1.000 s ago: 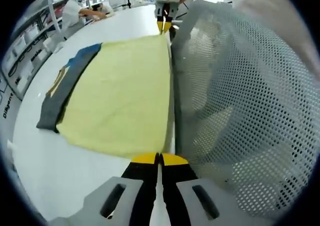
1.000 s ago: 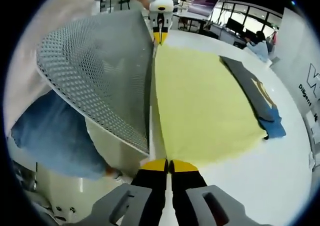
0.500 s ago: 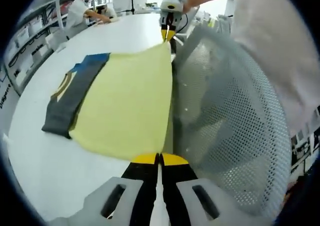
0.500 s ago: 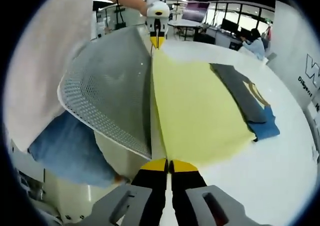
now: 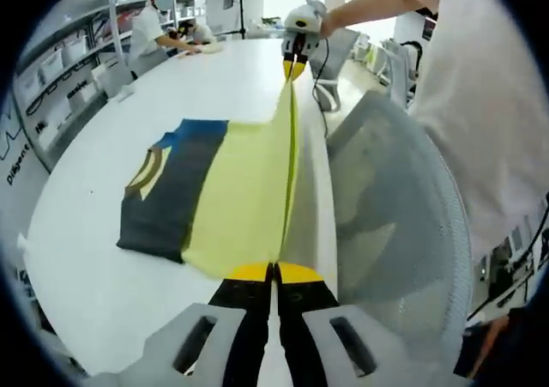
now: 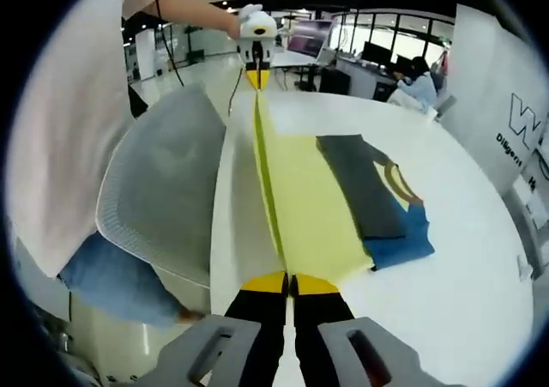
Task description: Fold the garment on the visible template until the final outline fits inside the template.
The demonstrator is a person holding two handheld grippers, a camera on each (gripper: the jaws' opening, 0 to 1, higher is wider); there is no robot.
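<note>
**Inspector A:** State of the two tools?

**Inspector B:** Left hand-held gripper (image 5: pixel 274 271): jaws pressed together, pinching one end of the lifted edge of the yellow garment (image 5: pixel 244 198). Right hand-held gripper (image 6: pixel 291 280): the same, jaws closed on the other end of that edge. Each is also seen from the other's camera at twelve o'clock, at the far end of the taut edge.

**Inspector A:** Where does the garment lie?

**Inspector B:** Its held edge runs straight from six to twelve o'clock in both views, raised off the white tabletop (image 5: pixel 111 275). In the left gripper view the cloth falls away toward nine o'clock; in the right gripper view, toward three o'clock. Its far side rests against or over a dark grey and blue piece (image 6: pixel 369 194); whether that is the template or part of the garment, I cannot tell.

**Inspector A:** And the axis that matters?

**Inspector B:** The long axis is the line between the two tools. My judgement: the fold must travel square to it, toward the dark piece, both hands moving together. Neither is nearer; they sit at opposite ends. A mesh chair back (image 6: pixel 159 190) stands behind the edge, on the person's side.
</note>
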